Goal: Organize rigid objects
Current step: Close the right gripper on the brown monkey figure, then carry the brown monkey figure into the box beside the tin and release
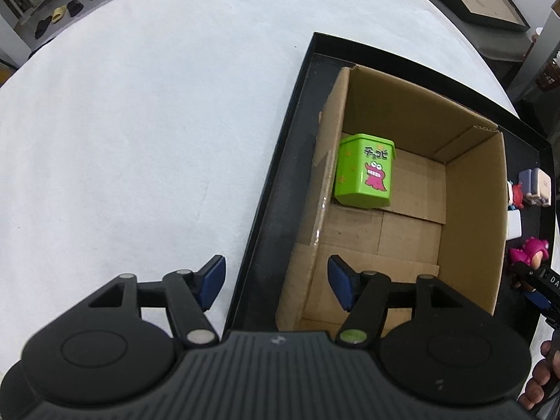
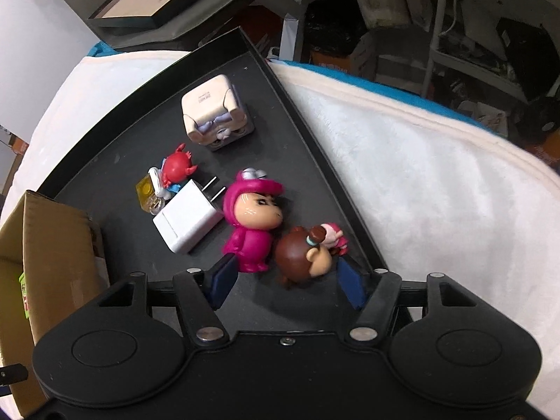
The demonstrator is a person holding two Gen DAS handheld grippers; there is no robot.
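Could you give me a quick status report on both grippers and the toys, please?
Left gripper open, empty, above cardboard box; green tin inside. Right gripper open around brown-haired figure on black tray. Pink figure crowds its left pad.

Both wrist views look steeply down, sharing the black tray (image 1: 301, 112)

green tin (image 1: 364, 171) reading "チョコビ"

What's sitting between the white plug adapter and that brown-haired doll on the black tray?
The pink-suited figurine lies between the white plug adapter and the brown-haired doll, close against both. The right wrist view shows it.
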